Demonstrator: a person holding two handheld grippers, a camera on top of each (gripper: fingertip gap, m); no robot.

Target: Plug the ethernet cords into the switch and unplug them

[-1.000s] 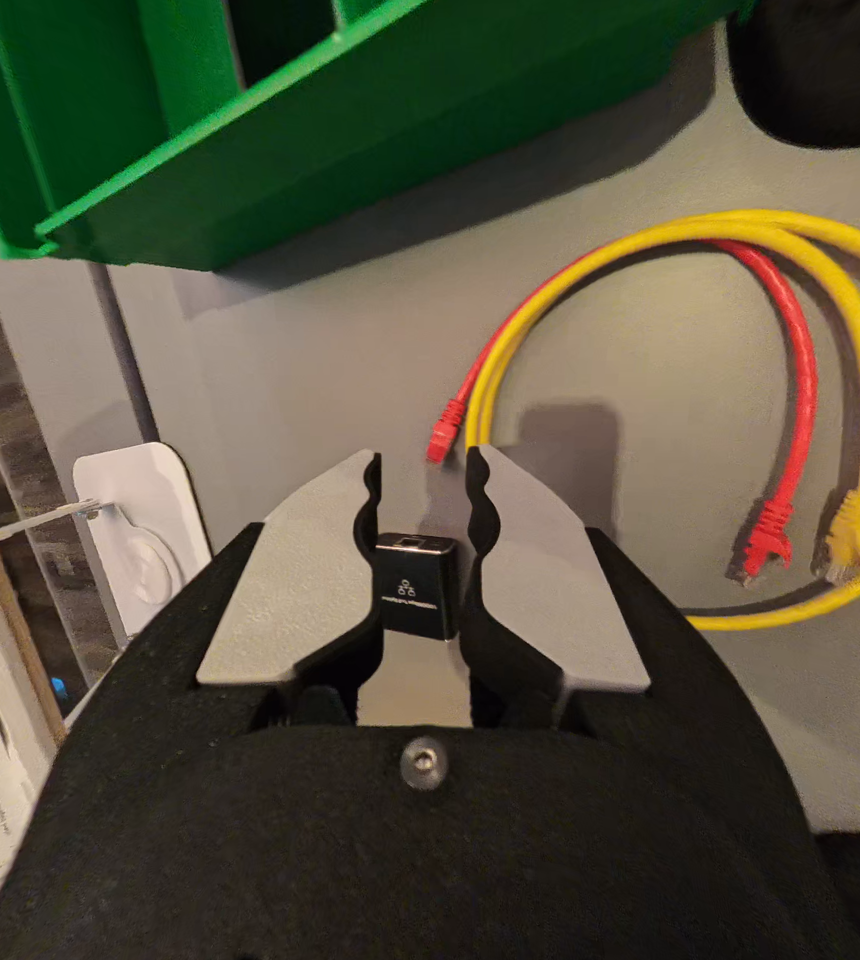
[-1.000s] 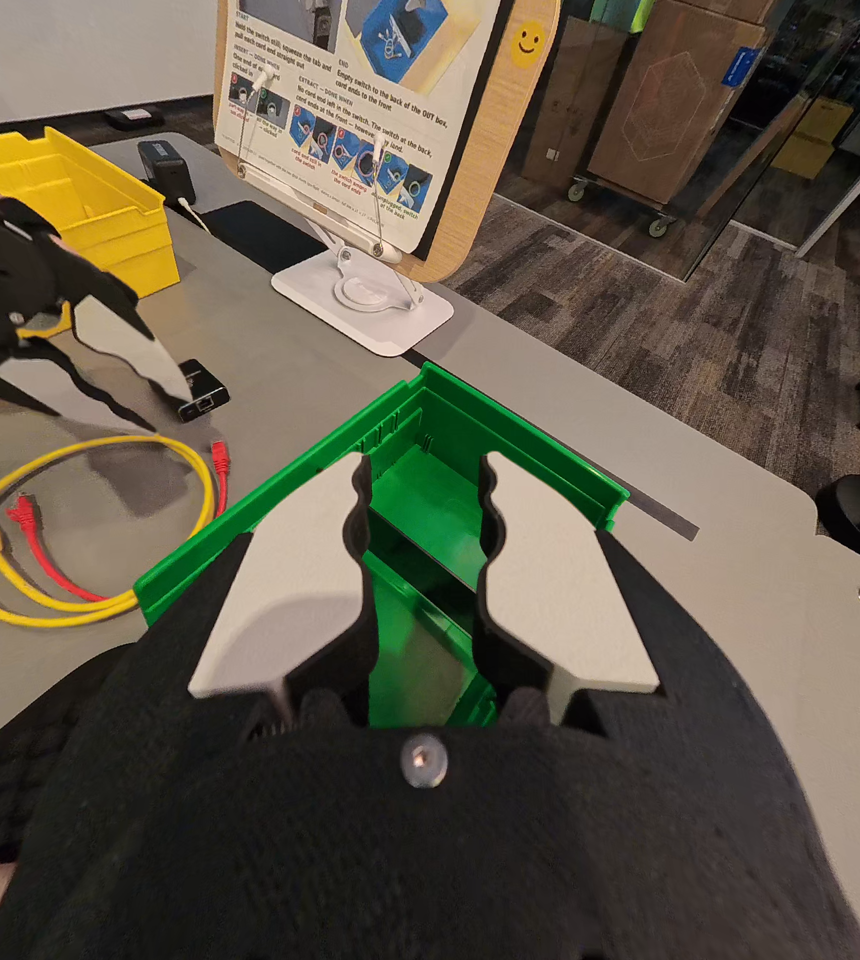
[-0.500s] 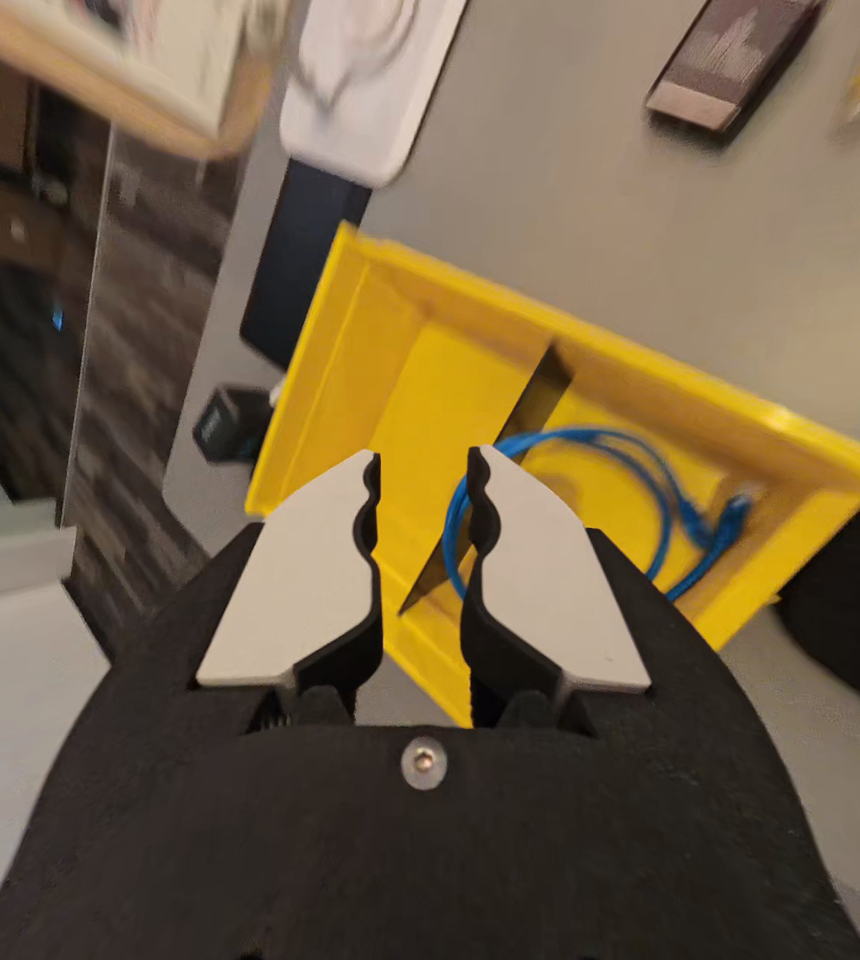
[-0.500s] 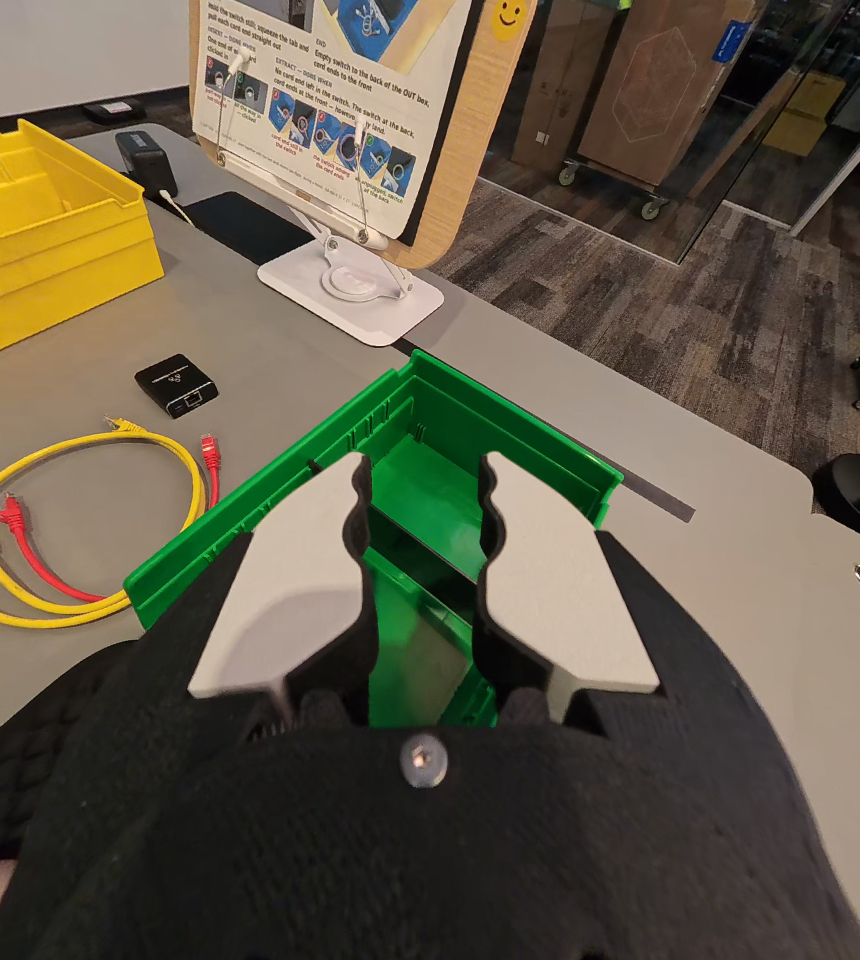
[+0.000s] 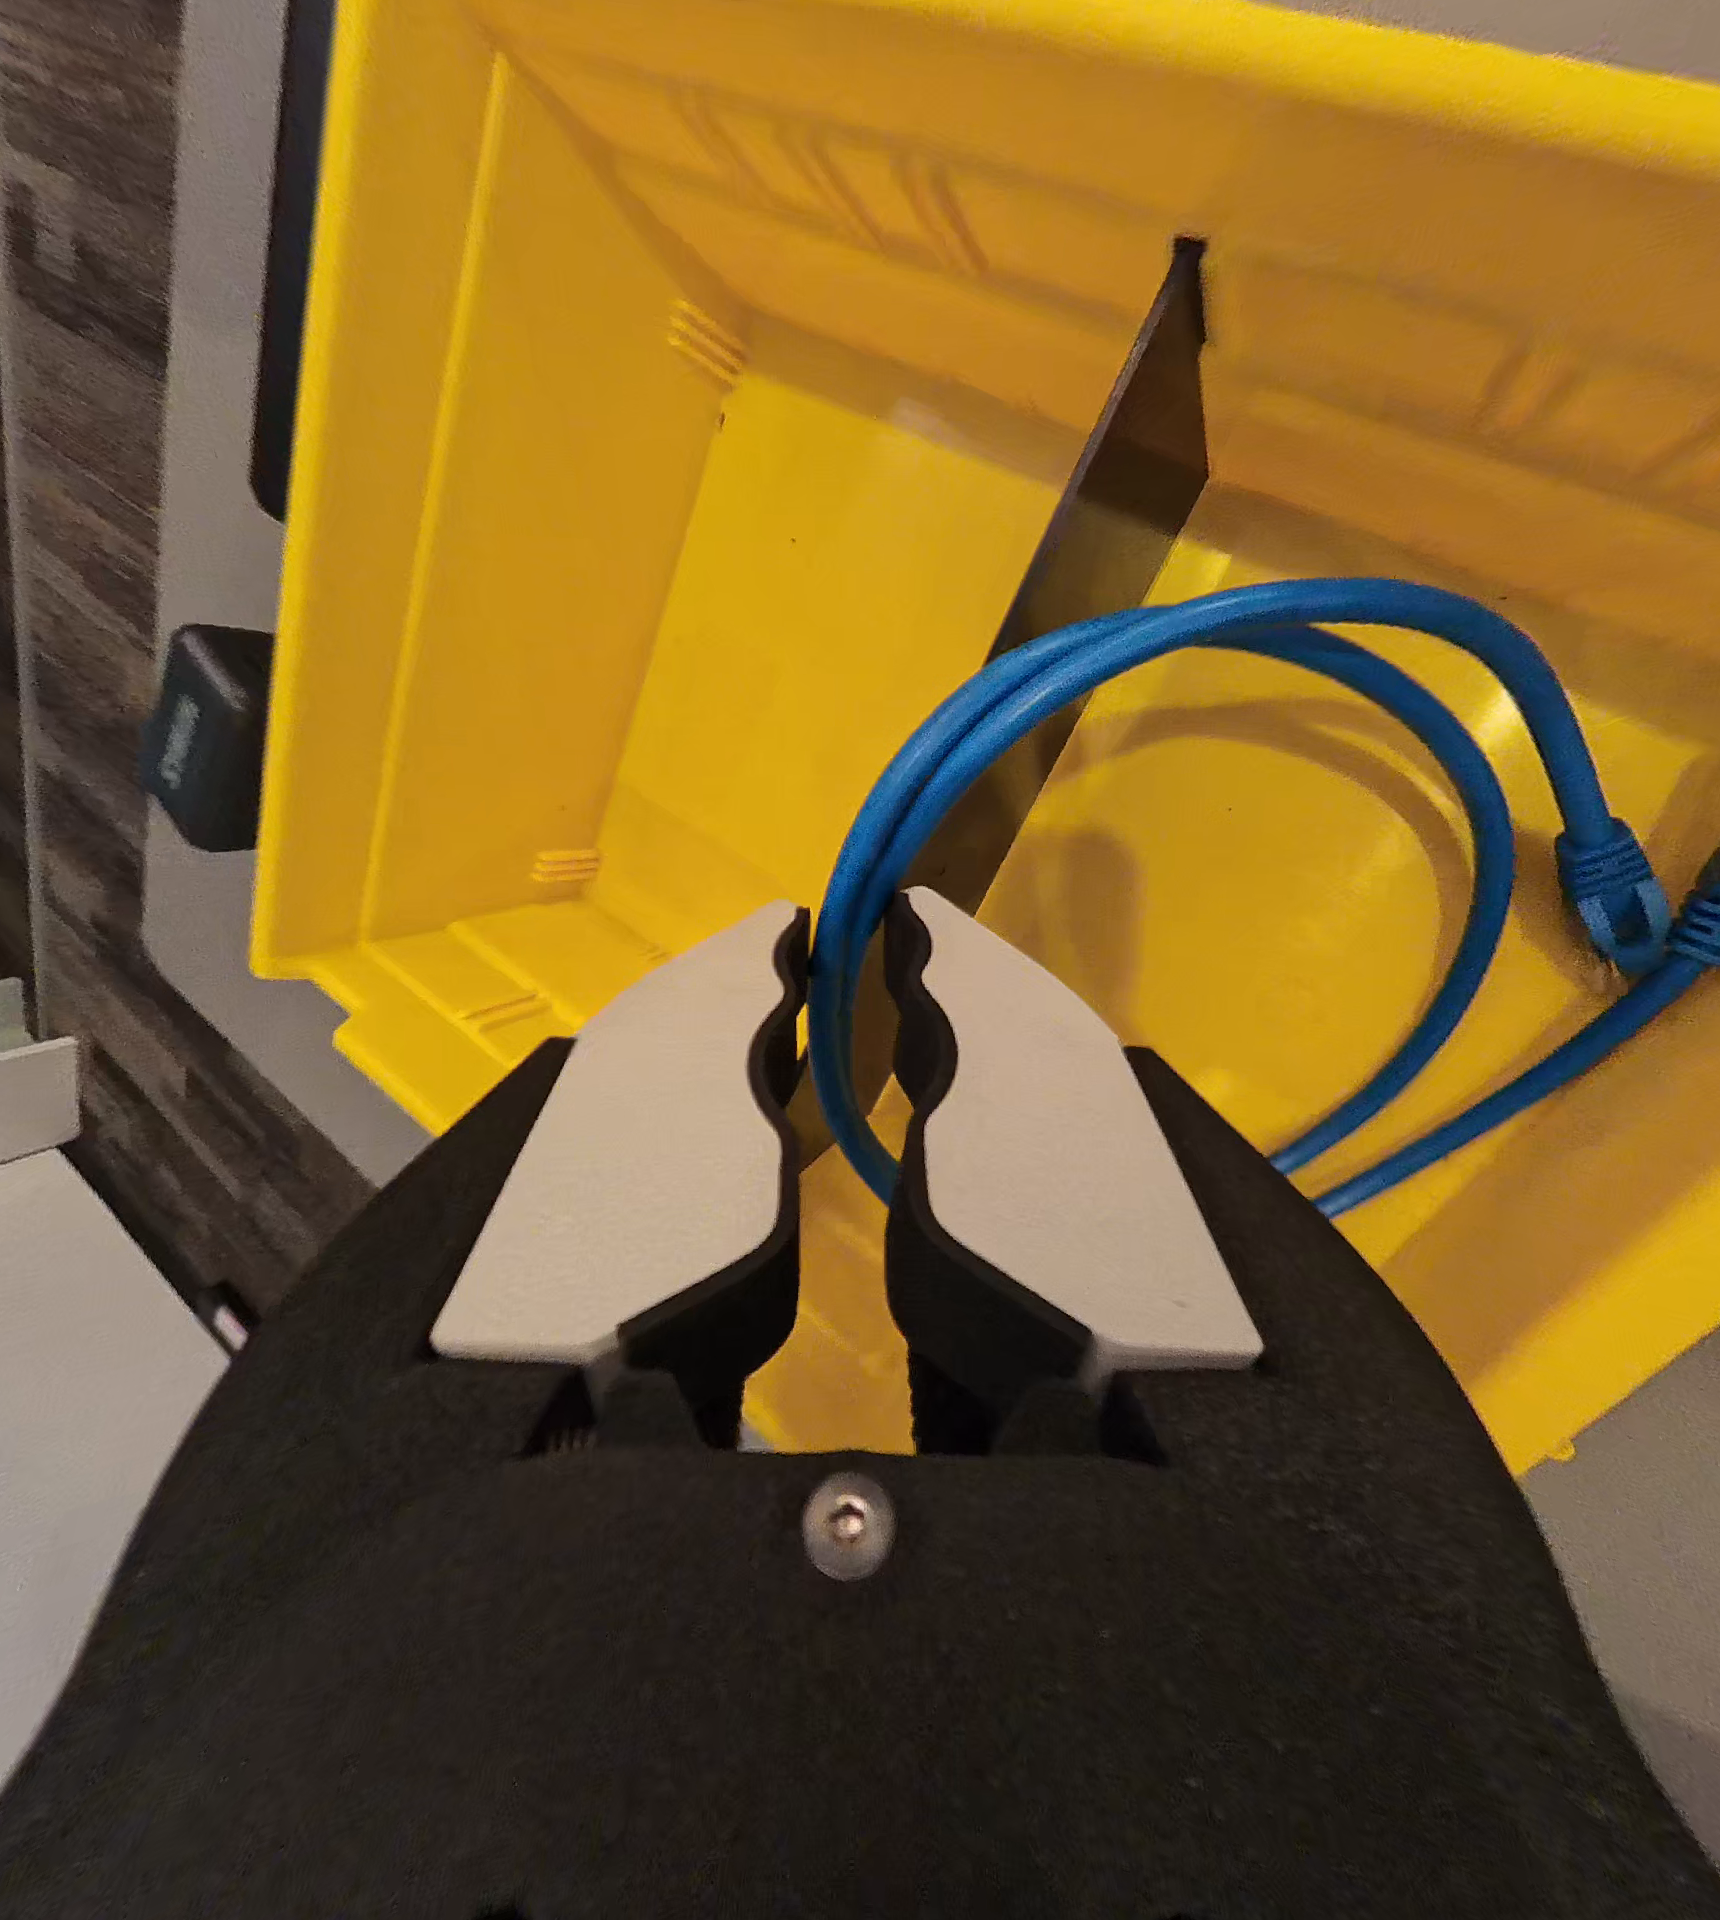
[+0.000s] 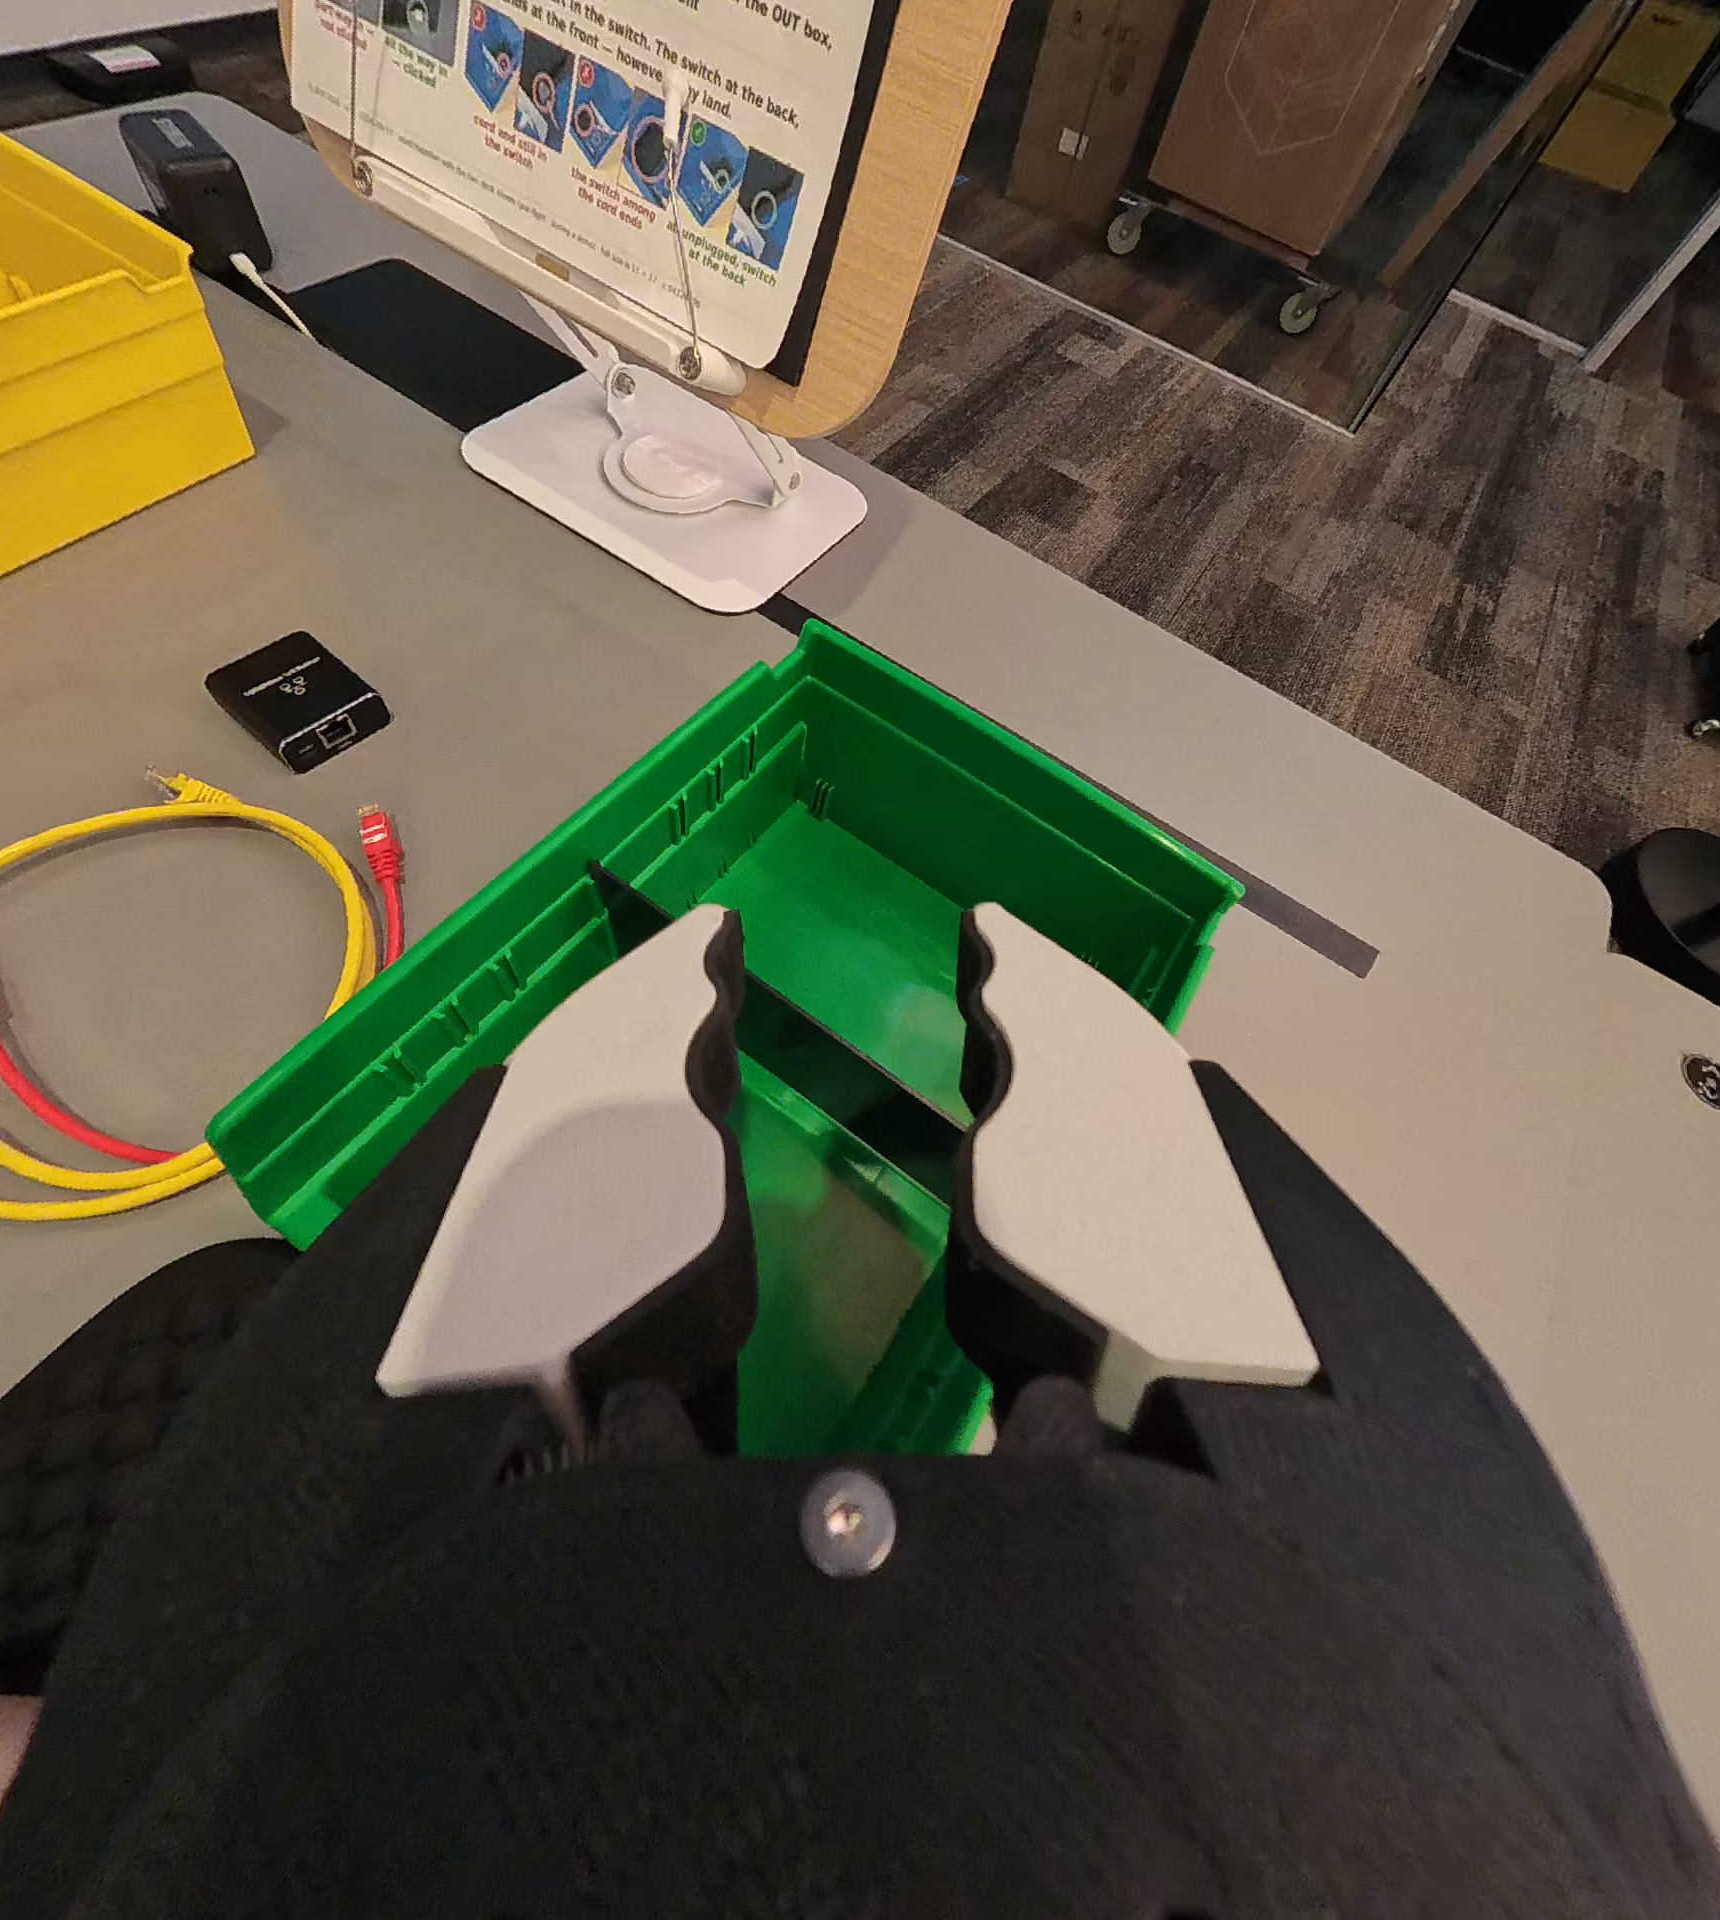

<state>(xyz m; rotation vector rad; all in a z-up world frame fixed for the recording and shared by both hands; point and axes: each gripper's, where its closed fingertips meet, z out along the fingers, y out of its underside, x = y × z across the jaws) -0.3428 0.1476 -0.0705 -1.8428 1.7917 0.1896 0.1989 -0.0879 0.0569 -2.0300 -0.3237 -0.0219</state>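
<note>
In the left wrist view my left gripper (image 5: 848, 925) is inside the yellow bin (image 5: 523, 520). Its pads are closed on the looped blue ethernet cord (image 5: 1199, 613), next to the bin's black divider (image 5: 1136, 436). The cord's two blue plugs (image 5: 1604, 883) lie at the right of the bin. In the right wrist view my right gripper (image 6: 845, 935) is open and empty above the green bin (image 6: 991, 769). The small black switch (image 6: 300, 698) lies on the grey table (image 6: 523, 623). A yellow cord (image 6: 336, 883) and a red cord (image 6: 25, 1081) lie unplugged below the switch.
An instruction board on a white stand (image 6: 669, 499) is at the table's far edge. A black power adapter (image 6: 196, 187) sits behind the yellow bin (image 6: 56, 395). The green bin has a black divider (image 6: 835, 1049). The floor drops off to the right. There is about 60 cm between the tips of the two grippers. My left gripper's tips are some 30 cm from the small black switch (image 6: 300, 698).
My left gripper swung away from the switch on the table to the yellow bin, and its jaws narrowed onto the blue cord. My right gripper stayed open over the green bin.
</note>
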